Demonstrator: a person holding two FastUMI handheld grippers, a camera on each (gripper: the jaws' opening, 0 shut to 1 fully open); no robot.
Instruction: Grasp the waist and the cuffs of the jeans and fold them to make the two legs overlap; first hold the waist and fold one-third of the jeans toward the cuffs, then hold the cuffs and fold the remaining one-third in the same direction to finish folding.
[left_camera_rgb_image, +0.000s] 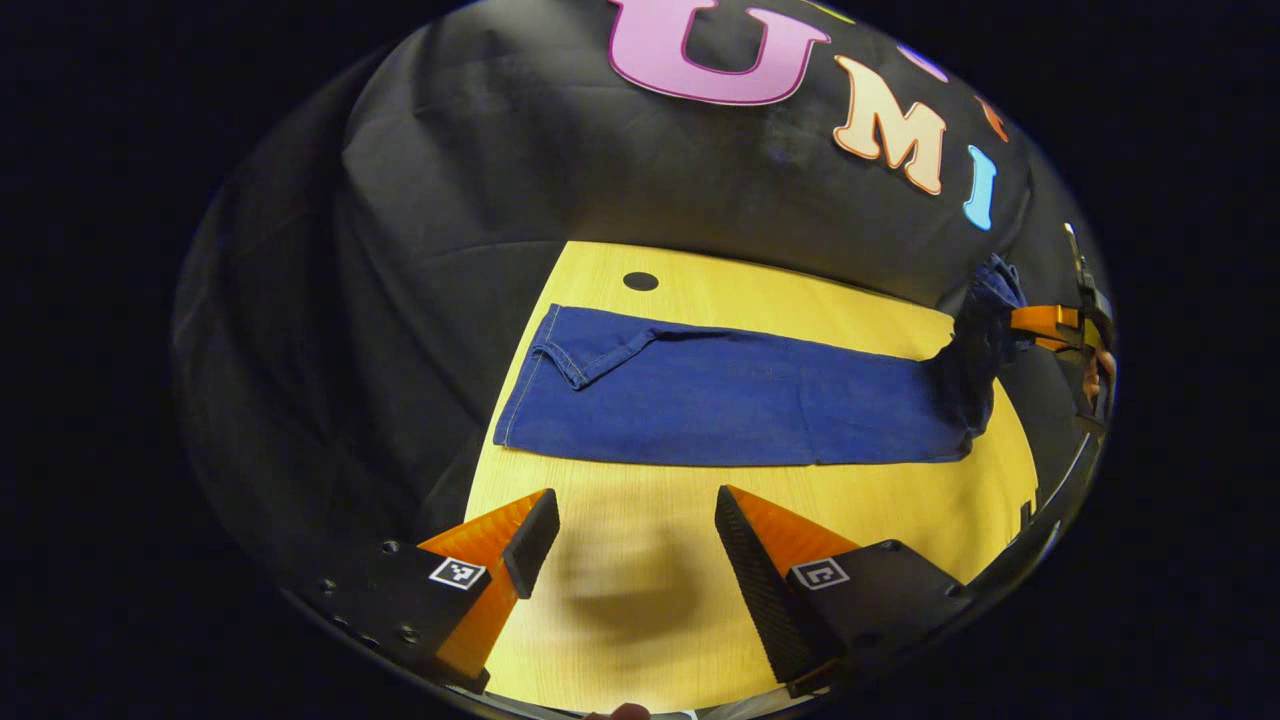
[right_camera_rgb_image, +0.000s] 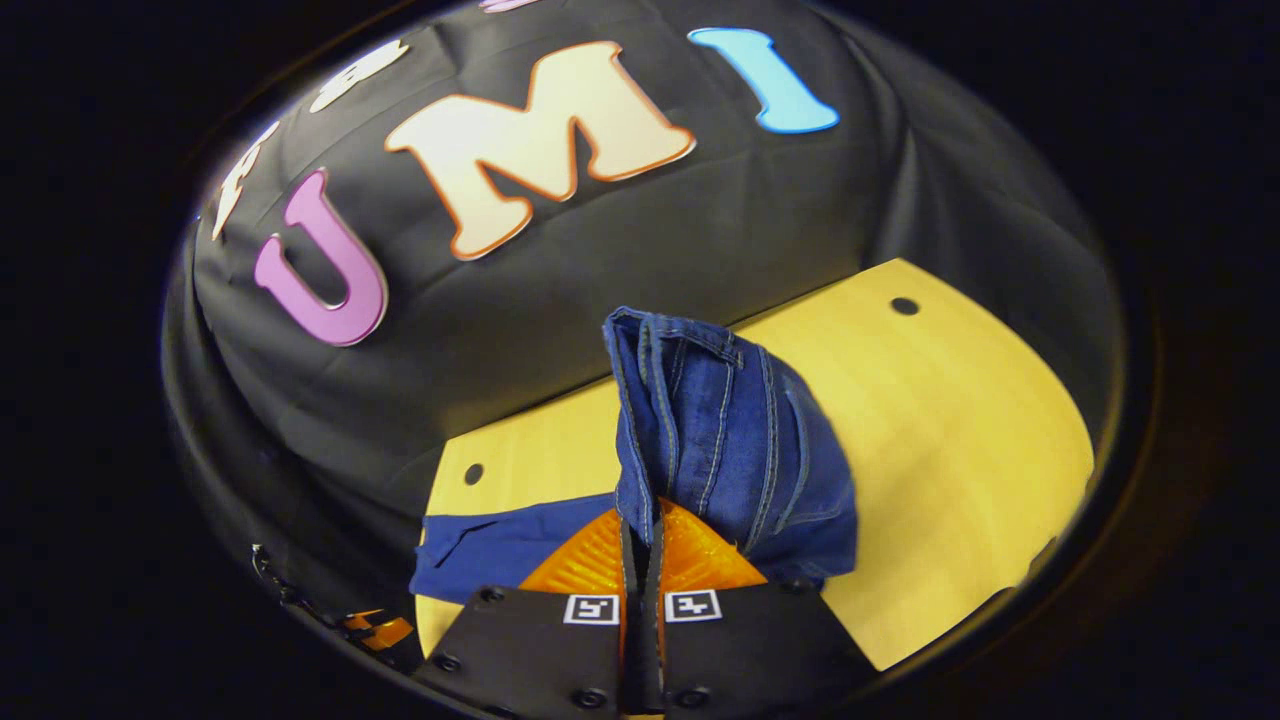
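Right hand-held gripper (right_camera_rgb_image: 640, 540) clamps the raised waist of the dark blue denim jeans (left_camera_rgb_image: 730, 395) for the first fold toward the cuffs, while the left hand-held gripper (left_camera_rgb_image: 635, 520) hovers wide over the yellow wooden worktop (left_camera_rgb_image: 640, 560).

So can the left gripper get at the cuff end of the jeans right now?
Probably yes. The left gripper is open just short of the jeans, whose cuff end lies flat on the table, nothing between them.

In the right gripper view, the bunched waist of the jeans (right_camera_rgb_image: 725, 440) hides the desk (right_camera_rgb_image: 960, 450) behind it. In the left gripper view, the right gripper (left_camera_rgb_image: 1045, 322) beside the jeans' lifted end is cut off at the edge, its fingertips buried in denim.
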